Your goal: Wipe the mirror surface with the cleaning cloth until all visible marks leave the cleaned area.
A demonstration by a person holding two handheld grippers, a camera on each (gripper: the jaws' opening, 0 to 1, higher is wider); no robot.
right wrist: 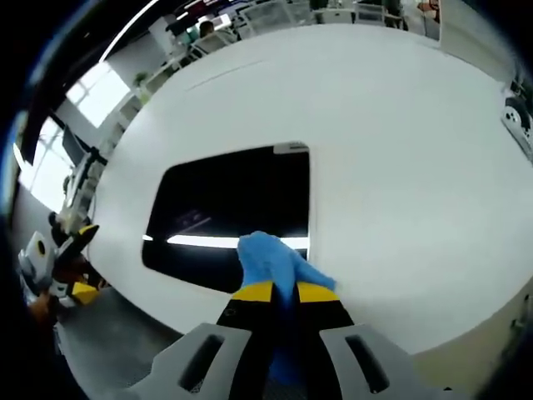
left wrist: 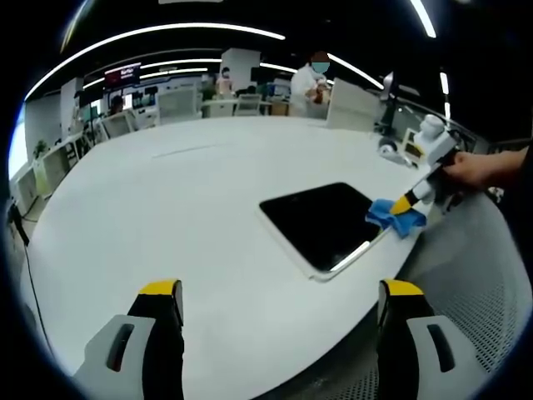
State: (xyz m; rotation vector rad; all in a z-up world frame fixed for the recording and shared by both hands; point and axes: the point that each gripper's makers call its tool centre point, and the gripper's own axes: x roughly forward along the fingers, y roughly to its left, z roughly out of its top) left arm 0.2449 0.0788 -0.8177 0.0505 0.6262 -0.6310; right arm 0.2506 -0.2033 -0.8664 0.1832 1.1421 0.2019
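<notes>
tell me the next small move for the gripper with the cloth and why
Probably push the right gripper forward so the blue cloth sweeps further across the mirror. Its jaws are shut on the cloth, which only overlaps the mirror's near edge, so most of the dark surface lies ahead of it. The left gripper hangs open over the white table, apart from the mirror.

So it's a big white table [left wrist: 166, 208] with a rounded edge, and just 1 mirror [left wrist: 321, 223] lying flat on it, dark glass in a pale frame. A blue cleaning cloth [left wrist: 398, 218] sits on the mirror's corner nearest the table edge. Beyond the mirror the tabletop is bare white.
</notes>
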